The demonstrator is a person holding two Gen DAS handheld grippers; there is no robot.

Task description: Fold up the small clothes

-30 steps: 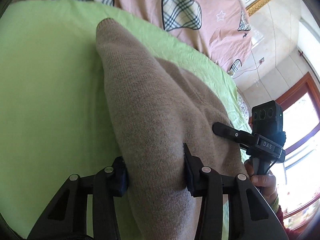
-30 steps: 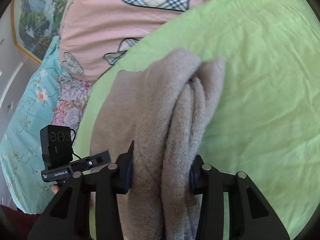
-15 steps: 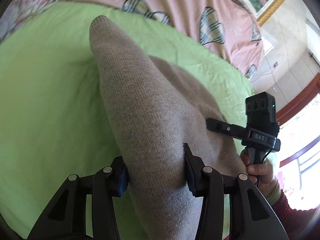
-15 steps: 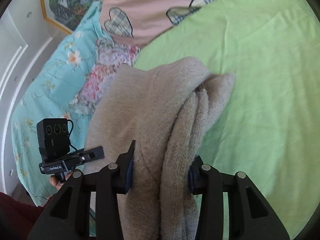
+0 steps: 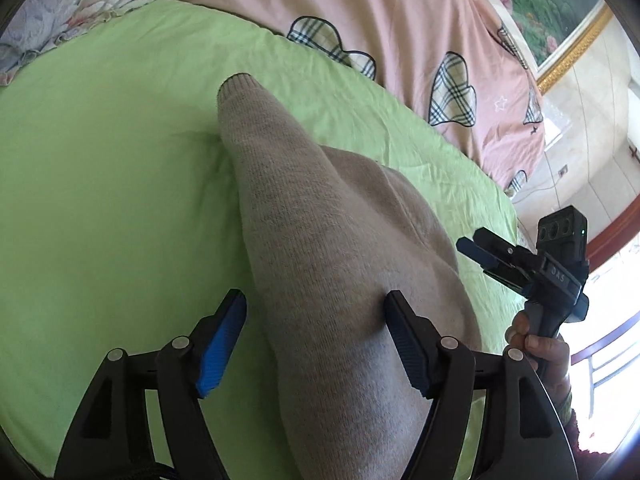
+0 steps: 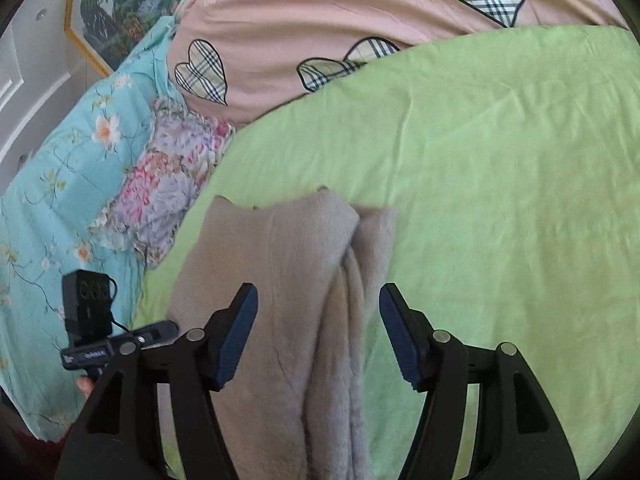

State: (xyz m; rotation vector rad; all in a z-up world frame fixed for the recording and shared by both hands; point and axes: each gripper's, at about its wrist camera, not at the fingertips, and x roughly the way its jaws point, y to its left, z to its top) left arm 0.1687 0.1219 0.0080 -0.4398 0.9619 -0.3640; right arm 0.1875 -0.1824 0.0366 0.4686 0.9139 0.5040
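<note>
Knit beige garment (image 5: 320, 280) lies folded on green bed sheet (image 5: 100, 200), soft, light, limp; both left claw (image 5: 316, 344) and right claw (image 6: 318, 336) spread open, empty; regrip at a folded edge.

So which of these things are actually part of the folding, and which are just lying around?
Part of the job:
- beige sweater
- left hand-held gripper, open
- right hand-held gripper, open
- green sheet under the sweater

Just lying about:
- pink quilt with checked hearts
- floral pillow
- blue flowered cloth
- framed painting
</note>
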